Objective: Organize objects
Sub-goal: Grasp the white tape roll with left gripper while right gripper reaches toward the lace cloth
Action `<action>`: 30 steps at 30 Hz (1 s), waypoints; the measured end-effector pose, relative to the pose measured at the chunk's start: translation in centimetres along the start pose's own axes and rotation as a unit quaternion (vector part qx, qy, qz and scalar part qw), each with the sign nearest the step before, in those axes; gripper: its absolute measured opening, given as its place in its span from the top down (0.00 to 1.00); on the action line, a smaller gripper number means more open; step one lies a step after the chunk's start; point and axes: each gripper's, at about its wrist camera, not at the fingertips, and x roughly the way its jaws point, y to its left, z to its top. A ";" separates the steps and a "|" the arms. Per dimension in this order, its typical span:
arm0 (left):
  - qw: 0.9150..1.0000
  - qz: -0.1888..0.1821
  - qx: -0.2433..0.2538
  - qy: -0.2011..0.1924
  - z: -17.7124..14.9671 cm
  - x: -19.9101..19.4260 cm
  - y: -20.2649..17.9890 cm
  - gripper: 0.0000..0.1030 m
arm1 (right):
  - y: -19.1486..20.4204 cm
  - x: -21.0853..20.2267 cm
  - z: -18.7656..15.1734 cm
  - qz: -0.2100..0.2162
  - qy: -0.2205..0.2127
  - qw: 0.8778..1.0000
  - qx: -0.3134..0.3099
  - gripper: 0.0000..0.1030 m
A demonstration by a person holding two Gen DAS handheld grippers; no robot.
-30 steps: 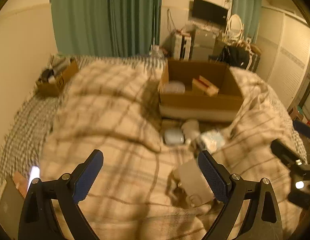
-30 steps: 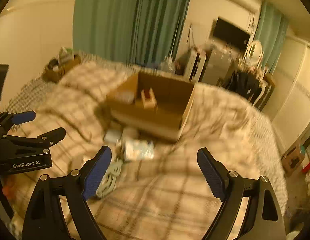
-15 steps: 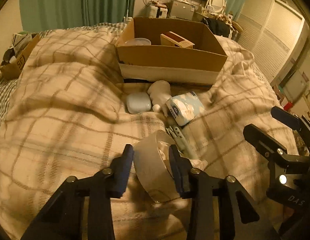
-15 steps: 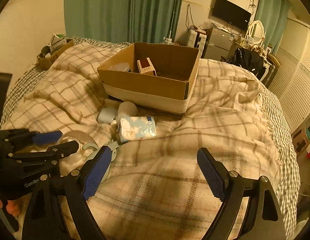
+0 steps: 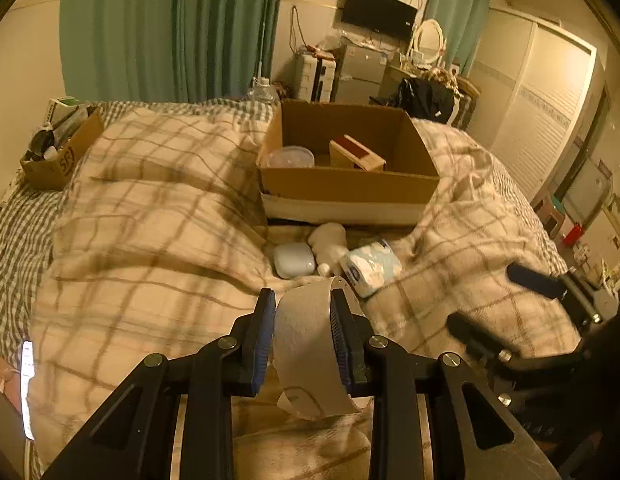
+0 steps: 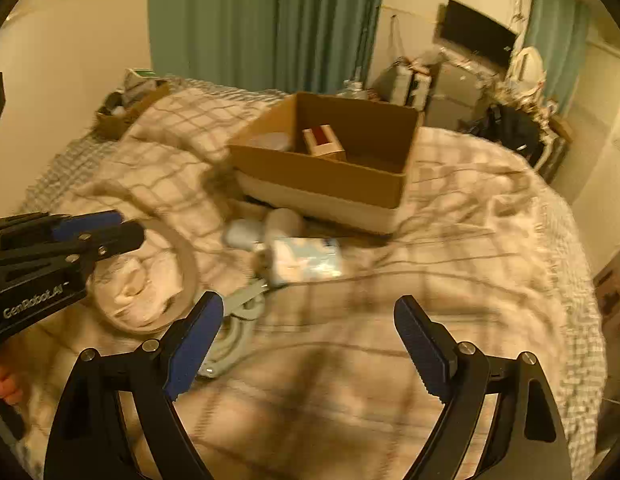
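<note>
My left gripper [image 5: 303, 340] is shut on the rim of a wide beige tape roll [image 5: 310, 352], lifted off the plaid blanket; the roll also shows in the right wrist view [image 6: 181, 264] held by the left gripper [image 6: 109, 232]. An open cardboard box [image 5: 350, 188] on the bed holds a clear lidded tub [image 5: 290, 157] and a small red-topped box [image 5: 358, 154]. In front of it lie a pale blue case [image 5: 293, 260], a white bottle [image 5: 329, 242] and a tissue pack [image 5: 372, 266]. My right gripper [image 6: 305, 336] is open and empty above the blanket, near grey scissors [image 6: 237, 320].
A small cardboard box of clutter [image 5: 57, 148] sits at the bed's far left corner. A phone [image 5: 27, 388] glows at the left edge. Drawers, a TV [image 5: 380, 12] and a wardrobe stand beyond the bed.
My left gripper closed on the tape roll and lifted it off the blanket, tilting up toward the box. My right gripper stayed open and shifted slightly.
</note>
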 end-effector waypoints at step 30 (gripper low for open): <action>0.997 0.020 -0.049 -0.051 2.3 -3.5 4.1 0.74 | 5.2 2.0 -0.5 0.091 0.039 0.994 -0.055 0.15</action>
